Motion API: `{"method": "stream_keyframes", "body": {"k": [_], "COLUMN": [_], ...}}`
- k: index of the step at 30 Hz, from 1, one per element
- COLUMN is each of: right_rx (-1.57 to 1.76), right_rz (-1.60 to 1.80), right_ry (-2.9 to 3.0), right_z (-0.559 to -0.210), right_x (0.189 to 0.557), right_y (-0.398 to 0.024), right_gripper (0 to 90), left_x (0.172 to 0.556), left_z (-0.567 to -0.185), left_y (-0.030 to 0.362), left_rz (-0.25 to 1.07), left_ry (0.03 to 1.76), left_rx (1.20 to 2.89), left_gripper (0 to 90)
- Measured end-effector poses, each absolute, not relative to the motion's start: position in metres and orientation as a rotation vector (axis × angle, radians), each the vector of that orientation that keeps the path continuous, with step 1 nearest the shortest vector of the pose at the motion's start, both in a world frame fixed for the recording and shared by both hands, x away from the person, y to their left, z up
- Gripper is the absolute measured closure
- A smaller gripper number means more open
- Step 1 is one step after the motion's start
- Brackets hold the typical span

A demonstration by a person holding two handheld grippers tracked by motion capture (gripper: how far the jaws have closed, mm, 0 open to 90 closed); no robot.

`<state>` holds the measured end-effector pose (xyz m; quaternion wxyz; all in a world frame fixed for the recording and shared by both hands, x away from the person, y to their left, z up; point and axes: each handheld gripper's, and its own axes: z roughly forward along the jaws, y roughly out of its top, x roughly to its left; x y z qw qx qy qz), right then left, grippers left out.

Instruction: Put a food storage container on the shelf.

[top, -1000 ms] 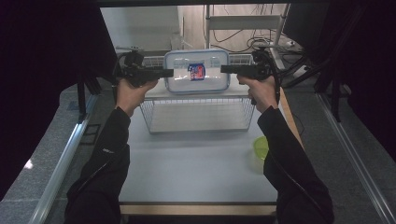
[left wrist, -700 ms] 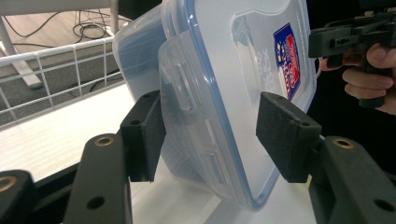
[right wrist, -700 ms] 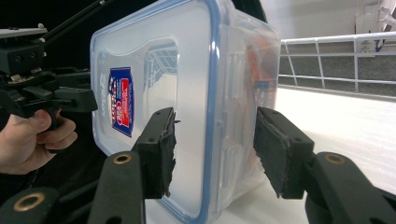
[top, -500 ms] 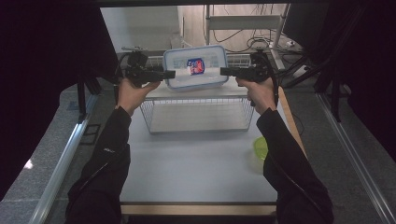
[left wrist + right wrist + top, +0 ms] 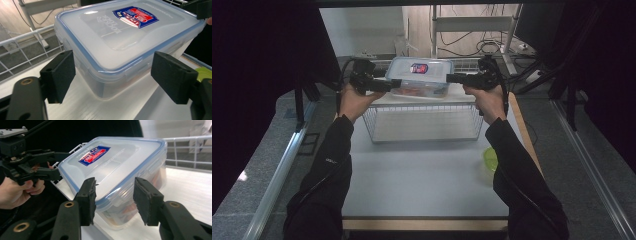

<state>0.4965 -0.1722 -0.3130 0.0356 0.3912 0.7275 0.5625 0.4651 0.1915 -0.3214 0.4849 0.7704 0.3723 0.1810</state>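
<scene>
The container [image 5: 420, 76] is a rectangular food box of clear plastic with rounded corners. Its translucent lid carries a blue seal line around the rim, folding lock flaps on its sides and a red, white and blue label [image 5: 419, 68] near the centre. Reddish-orange contents show faintly through the wall in the right gripper view. The box rests on the white top shelf of a wire rack [image 5: 424, 122], toward twelve o'clock on the table [image 5: 422, 175] in the high view.

The left gripper [image 5: 393, 84] sits at nine o'clock of the box. Its jaws have just been opening and now stand wide apart, one either side of a corner of the box, with a clear gap at each pad [image 5: 59, 75]. The right gripper [image 5: 453, 78] sits at three o'clock of the box. Its jaws have just been closing slightly; they straddle the opposite corner at lid height, close to the lid's edge, but with gaps visible and no firm clamp seen.

A yellow-green bowl [image 5: 490, 159] lies at four o'clock on the table, well apart from the box.
</scene>
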Motion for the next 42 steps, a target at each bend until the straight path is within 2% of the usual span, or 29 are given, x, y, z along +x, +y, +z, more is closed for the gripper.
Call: {"method": "stream_keyframes", "body": {"k": [2, 4, 7, 9, 13, 16, 19, 32, 38, 42], "right_rx": [1.163, 1.102, 0.986, 0.937, 0.896, 0.911, 0.931, 1.028, 1.001, 0.983], "right_rz": [1.71, 1.673, 1.571, 1.587, 1.497, 1.487, 1.48, 1.497, 1.452, 1.45], "right_ry": [2.224, 2.217, 2.184, 2.202, 2.284, 2.308, 2.311, 2.27, 2.268, 2.286], "right_z": [-0.311, -0.307, -0.302, -0.305, -0.321, -0.33, -0.335, -0.343, -0.342, -0.344], "right_x": [0.491, 0.482, 0.462, 0.45, 0.445, 0.451, 0.457, 0.481, 0.476, 0.468], "right_y": [-0.173, -0.173, -0.17, -0.167, -0.153, -0.147, -0.145, -0.154, -0.152, -0.154], "right_gripper": [58.5, 70.7, 83.5, 89.8, 90.0, 90.0, 90.0, 90.0, 89.4, 83.9], "left_x": [0.459, 0.451, 0.44, 0.436, 0.434, 0.438, 0.443, 0.448, 0.442, 0.428], "left_z": [-0.321, -0.321, -0.322, -0.325, -0.335, -0.342, -0.345, -0.346, -0.347, -0.349], "left_y": [0.194, 0.197, 0.203, 0.205, 0.201, 0.194, 0.188, 0.169, 0.169, 0.171], "left_rz": [0.455, 0.485, 0.481, 0.461, 0.419, 0.409, 0.419, 0.439, 0.444, 0.431], "left_ry": [0.892, 0.887, 0.871, 0.862, 0.875, 0.89, 0.902, 0.882, 0.863, 0.828], "left_rx": [1.867, 1.854, 1.84, 1.831, 1.847, 1.862, 1.87, 1.9, 1.892, 1.888], "left_gripper": [20.4, 25.3, 37.2, 49.6, 74.9, 82.2, 84.7, 85.5, 82.9, 79.1]}}
